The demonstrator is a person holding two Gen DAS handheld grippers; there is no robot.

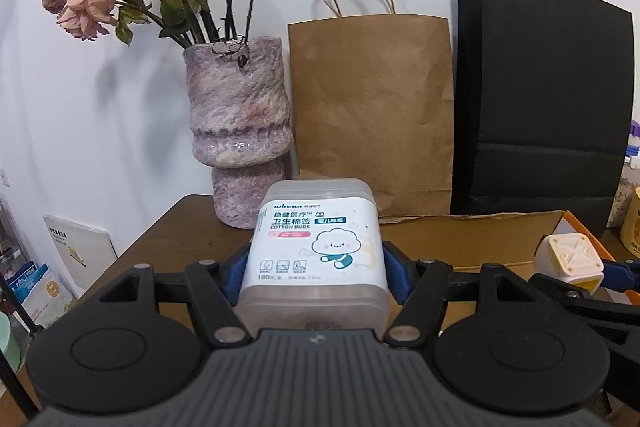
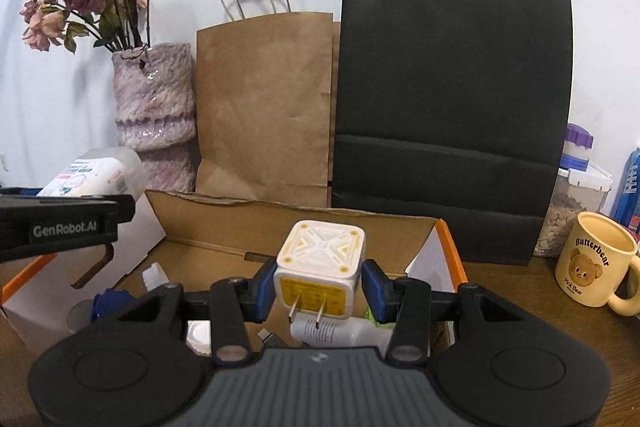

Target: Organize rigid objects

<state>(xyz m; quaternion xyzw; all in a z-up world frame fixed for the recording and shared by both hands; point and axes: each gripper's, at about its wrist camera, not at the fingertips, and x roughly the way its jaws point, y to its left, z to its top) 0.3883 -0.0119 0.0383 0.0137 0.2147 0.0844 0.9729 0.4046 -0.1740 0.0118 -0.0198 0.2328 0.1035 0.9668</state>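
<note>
My left gripper (image 1: 316,263) is shut on a translucent box of cotton buds (image 1: 316,247) with a white label, held above the brown table. The same box (image 2: 96,175) shows at the left of the right wrist view, with the left gripper's black body in front of it. My right gripper (image 2: 320,283) is shut on a white and yellow cube-shaped plug adapter (image 2: 320,263), its two metal prongs pointing toward the camera. The adapter hangs over an open cardboard box (image 2: 288,215) that holds several small items. The adapter (image 1: 570,261) also appears at the right edge of the left wrist view.
A mottled pink vase (image 1: 240,131) with dried roses stands at the back left, then a brown paper bag (image 1: 372,107) and a black paper bag (image 1: 544,107) against the wall. A cream bear mug (image 2: 596,259) and clear storage jars (image 2: 576,203) sit at the right.
</note>
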